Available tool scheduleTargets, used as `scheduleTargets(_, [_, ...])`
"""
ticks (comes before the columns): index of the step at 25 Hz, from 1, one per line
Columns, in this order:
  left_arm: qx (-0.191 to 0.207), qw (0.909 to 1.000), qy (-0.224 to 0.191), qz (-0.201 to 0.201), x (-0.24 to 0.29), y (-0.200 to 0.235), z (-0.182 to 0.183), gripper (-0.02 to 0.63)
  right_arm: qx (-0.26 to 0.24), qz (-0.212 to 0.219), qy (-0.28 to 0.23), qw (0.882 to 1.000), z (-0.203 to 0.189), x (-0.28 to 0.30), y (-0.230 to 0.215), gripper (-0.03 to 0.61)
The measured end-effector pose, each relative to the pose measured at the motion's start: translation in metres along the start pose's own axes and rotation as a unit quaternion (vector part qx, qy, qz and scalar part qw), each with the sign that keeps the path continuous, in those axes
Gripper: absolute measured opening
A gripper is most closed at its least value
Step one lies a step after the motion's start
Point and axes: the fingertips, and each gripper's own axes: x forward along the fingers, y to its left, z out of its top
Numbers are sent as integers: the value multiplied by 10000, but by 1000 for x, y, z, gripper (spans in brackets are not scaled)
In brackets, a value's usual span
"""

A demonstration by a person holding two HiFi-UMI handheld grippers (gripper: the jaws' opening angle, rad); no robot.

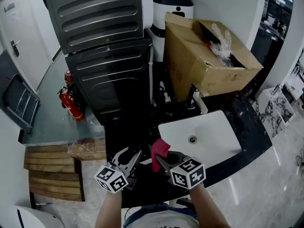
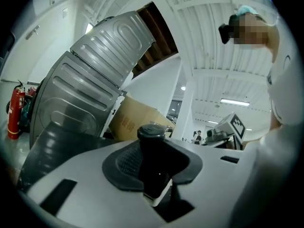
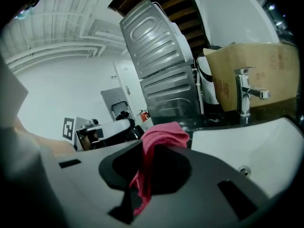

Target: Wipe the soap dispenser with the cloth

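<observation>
Soap dispenser, a dark bottle with a round black pump cap and a pale label low on its side, sits between the jaws of the left claw. The jaws are only partly apart and press on it from both sides. It is held above the near edge of the black stone table, just left of the white sink. The right claw is closed on a pink-red cloth, which bunches above the jaws while one end hangs below. The two claws are near each other.
</observation>
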Motion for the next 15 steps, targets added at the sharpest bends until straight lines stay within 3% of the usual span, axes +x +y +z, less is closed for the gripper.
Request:
scheduleTargets(5, [-277, 9993, -93, 248, -13, 15, -2, 108, -455, 112, 313, 9984, -4, 18, 10, 49])
scheduleTargets(9, [-513, 9979, -190, 332, -20, 23, -2, 109, -342, -32, 482, 9983, -14, 22, 2, 49])
scheduleTargets(15, [-309, 9991, -101, 283, -17, 19, 0, 109, -172, -451, 923, 9946, -30, 22, -18, 49])
